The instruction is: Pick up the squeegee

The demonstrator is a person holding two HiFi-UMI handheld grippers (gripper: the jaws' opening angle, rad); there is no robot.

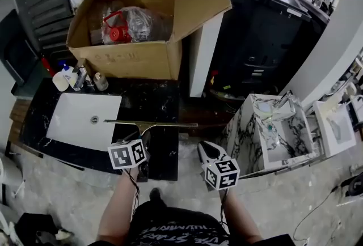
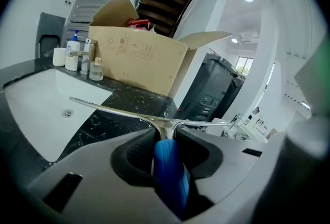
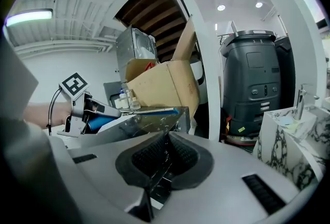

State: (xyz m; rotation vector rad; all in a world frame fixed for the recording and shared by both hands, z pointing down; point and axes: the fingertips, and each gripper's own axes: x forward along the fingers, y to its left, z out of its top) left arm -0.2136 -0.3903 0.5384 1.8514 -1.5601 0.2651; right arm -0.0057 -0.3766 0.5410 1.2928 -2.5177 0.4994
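Observation:
The squeegee [image 1: 150, 123] has a long metal blade and a blue handle [image 2: 167, 166]. My left gripper [image 1: 144, 140] is shut on that handle and holds the blade level, above the front edge of the black countertop [image 1: 159, 100]. In the left gripper view the blade [image 2: 118, 111] stretches across in front of the jaws. My right gripper [image 1: 205, 151] hangs to the right of the counter, apart from the squeegee, with its pads [image 3: 178, 153] together and nothing between them. The right gripper view shows the left gripper [image 3: 85, 109] and the squeegee blade [image 3: 149, 110] at its left.
A white sink basin [image 1: 79, 120] is set in the countertop, with bottles [image 1: 68, 77] behind it. An open cardboard box [image 1: 130, 58] holding bagged red items stands at the back. A white pillar [image 1: 210, 24], a black machine [image 1: 266, 29] and a marbled basin unit [image 1: 272, 131] stand to the right.

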